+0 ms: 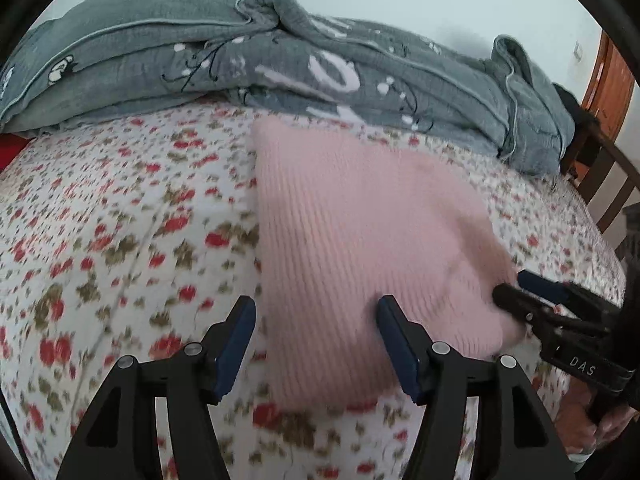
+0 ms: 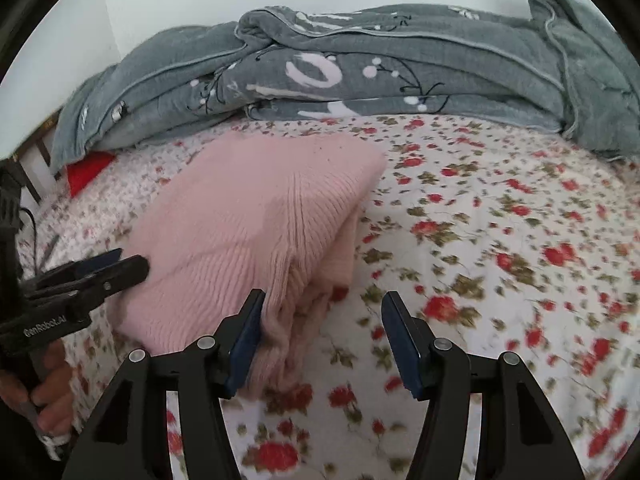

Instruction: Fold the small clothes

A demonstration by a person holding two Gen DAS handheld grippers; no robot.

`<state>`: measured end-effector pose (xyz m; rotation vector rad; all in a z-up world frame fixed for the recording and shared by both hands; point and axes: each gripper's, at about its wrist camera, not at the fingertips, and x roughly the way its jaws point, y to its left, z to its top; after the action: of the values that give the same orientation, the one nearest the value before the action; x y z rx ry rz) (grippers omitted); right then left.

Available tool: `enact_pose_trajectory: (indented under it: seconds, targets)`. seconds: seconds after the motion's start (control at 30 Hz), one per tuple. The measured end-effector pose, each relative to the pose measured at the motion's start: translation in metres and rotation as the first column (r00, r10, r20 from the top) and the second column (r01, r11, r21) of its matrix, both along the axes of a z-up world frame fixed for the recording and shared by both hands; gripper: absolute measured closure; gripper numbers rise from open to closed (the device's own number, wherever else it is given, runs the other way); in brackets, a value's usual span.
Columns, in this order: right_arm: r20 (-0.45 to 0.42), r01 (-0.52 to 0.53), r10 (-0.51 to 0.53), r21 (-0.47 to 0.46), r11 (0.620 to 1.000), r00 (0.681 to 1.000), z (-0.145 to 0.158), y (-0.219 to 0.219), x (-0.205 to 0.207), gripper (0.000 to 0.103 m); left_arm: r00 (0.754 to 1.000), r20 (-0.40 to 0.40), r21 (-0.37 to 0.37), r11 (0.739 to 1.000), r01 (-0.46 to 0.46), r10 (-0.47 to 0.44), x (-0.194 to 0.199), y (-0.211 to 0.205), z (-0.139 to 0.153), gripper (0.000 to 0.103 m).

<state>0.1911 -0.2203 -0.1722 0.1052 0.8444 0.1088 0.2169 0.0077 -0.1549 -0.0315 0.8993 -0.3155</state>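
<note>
Soft, even daylight fills both wrist views, with no glare and only faint shadows under the folded pink sweater (image 1: 360,248). Motion blur smears the floral bedsheet (image 2: 500,240) toward the lower edges and softens the sweater's knit ribs. Fisheye distortion bows the bed and the grey quilt (image 1: 240,52), and dark vignetting rings each frame's corners. The black fingers (image 2: 244,332) stay sharp.

A folded pink knit sweater (image 2: 256,232) lies on a floral bedsheet (image 2: 500,240), touching the wide-open right gripper's (image 2: 322,340) left finger. The left gripper (image 2: 116,266) meets the sweater's far-left edge. A gray quilt (image 2: 360,72) lies beyond.
</note>
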Motion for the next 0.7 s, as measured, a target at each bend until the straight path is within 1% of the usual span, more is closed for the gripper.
enact_pose_trajectory:
  seconds: [0.03,0.13,0.27,0.37,0.47,0.53,0.57,0.63,0.67,0.7]
  targets:
    - [-0.008,0.006,-0.006,-0.010,1.000,1.000,-0.001,-0.001,-0.005,0.045,1.000,-0.002,0.003,1.000,-0.008,0.008,-0.004,0.002,0.000,0.041]
    - [-0.007,0.026,-0.026,0.017,1.000,1.000,0.003,-0.008,-0.019,0.045,1.000,-0.009,0.008,1.000,-0.026,0.026,-0.020,0.007,0.005,0.042]
    - [0.010,0.064,-0.065,0.034,0.997,0.998,0.016,-0.021,-0.044,0.045,1.000,-0.004,0.051,0.998,-0.024,0.024,-0.048,0.005,0.016,0.042]
    - [0.050,0.087,-0.090,0.056,0.995,0.995,0.037,-0.028,-0.067,0.045,1.000,0.020,0.032,0.999,-0.010,0.009,-0.072,0.002,0.033,0.042]
    - [0.106,0.120,-0.123,0.030,0.992,0.987,0.061,-0.030,-0.090,0.044,0.999,0.038,0.006,1.000,-0.004,0.004,-0.091,-0.004,0.049,0.042]
    - [0.109,0.124,-0.125,0.017,0.992,0.986,0.069,-0.029,-0.099,0.043,0.998,0.068,0.031,1.000,-0.004,0.002,-0.102,-0.009,0.058,0.042]
    - [0.103,0.118,-0.119,0.010,0.993,0.988,0.074,-0.028,-0.104,0.043,0.995,0.098,0.067,0.998,-0.014,0.007,-0.111,-0.014,0.065,0.042]
    - [0.095,0.122,-0.120,-0.017,0.992,0.988,0.080,-0.026,-0.113,0.043,0.992,0.127,0.107,0.994,-0.026,0.013,-0.123,-0.020,0.073,0.040]
    - [0.089,0.127,-0.122,-0.043,0.991,0.988,0.083,-0.023,-0.119,0.041,0.990,0.139,0.123,0.992,-0.034,0.017,-0.131,-0.022,0.079,0.039]
    - [0.089,0.133,-0.127,-0.069,0.989,0.988,0.086,-0.020,-0.123,0.035,0.989,0.148,0.127,0.991,-0.049,0.030,-0.135,-0.021,0.082,0.039]
